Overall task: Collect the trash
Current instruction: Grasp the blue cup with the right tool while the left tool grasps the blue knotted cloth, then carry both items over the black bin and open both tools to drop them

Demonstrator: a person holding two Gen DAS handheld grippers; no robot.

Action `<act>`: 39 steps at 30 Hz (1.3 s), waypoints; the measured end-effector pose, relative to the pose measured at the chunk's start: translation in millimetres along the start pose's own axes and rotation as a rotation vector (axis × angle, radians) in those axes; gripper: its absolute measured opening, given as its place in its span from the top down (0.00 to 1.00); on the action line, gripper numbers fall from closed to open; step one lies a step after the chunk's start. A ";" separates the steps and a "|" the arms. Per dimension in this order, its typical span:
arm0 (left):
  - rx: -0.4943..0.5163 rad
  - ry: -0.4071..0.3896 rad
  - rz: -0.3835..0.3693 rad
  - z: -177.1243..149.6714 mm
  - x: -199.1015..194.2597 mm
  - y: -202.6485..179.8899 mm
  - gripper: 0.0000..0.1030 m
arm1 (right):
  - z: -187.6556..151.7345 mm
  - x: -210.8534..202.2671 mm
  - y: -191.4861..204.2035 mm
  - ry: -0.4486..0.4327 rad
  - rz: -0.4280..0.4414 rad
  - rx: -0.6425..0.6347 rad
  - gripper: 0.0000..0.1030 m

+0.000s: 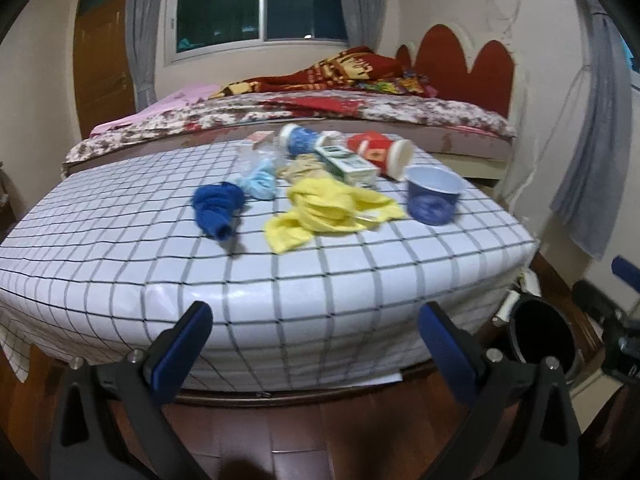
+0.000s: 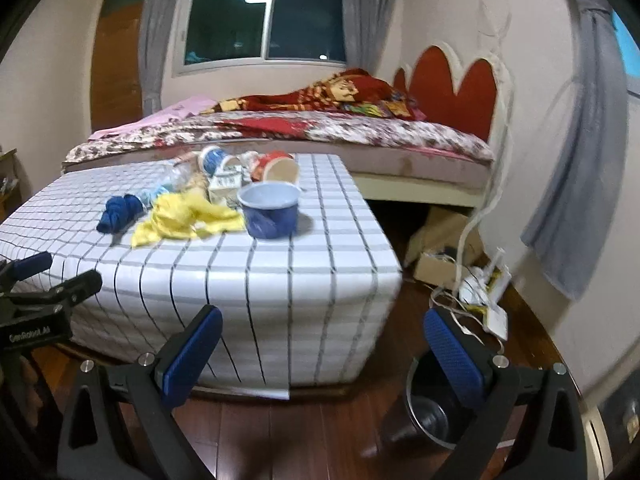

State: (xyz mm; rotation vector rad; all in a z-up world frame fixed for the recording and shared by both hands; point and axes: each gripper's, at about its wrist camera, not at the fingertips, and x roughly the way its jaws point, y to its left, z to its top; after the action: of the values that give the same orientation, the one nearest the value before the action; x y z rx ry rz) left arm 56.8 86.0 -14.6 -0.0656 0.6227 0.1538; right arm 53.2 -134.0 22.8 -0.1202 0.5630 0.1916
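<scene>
With both our left claw (image 1: 316, 330) and right claw (image 2: 322, 334) apart and empty, we should approach the blue cup (image 2: 269, 210) squarely, straddling its rim.

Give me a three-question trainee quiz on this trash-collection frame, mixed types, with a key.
1. True or false: the blue cup nearest the table's right edge stands upright.
2. Which lies left of the yellow cloth? A) dark blue cloth B) red cup
3. Fill in: both the left gripper and right gripper are ____, holding nothing.

Key: 1 true; 2 A; 3 open
</scene>
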 end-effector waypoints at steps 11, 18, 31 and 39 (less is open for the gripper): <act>-0.106 0.015 0.103 38.8 66.5 71.1 0.01 | 51.2 103.1 37.1 0.062 0.116 -0.010 0.04; -0.144 0.037 0.111 60.4 109.4 92.5 0.07 | 69.1 162.9 39.6 0.120 0.111 0.006 0.14; -0.173 0.107 0.039 64.7 146.5 108.0 0.58 | 78.8 190.0 41.3 0.132 0.115 -0.033 0.27; -0.140 -0.003 0.004 72.6 95.9 91.7 0.60 | 84.2 154.0 30.9 0.051 0.128 -0.050 0.27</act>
State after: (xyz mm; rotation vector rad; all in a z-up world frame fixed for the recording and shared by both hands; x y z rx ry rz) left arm 160.5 196.1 -13.2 -0.1992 0.6083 0.2012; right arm 217.8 -67.2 8.5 -0.1376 0.6173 0.3280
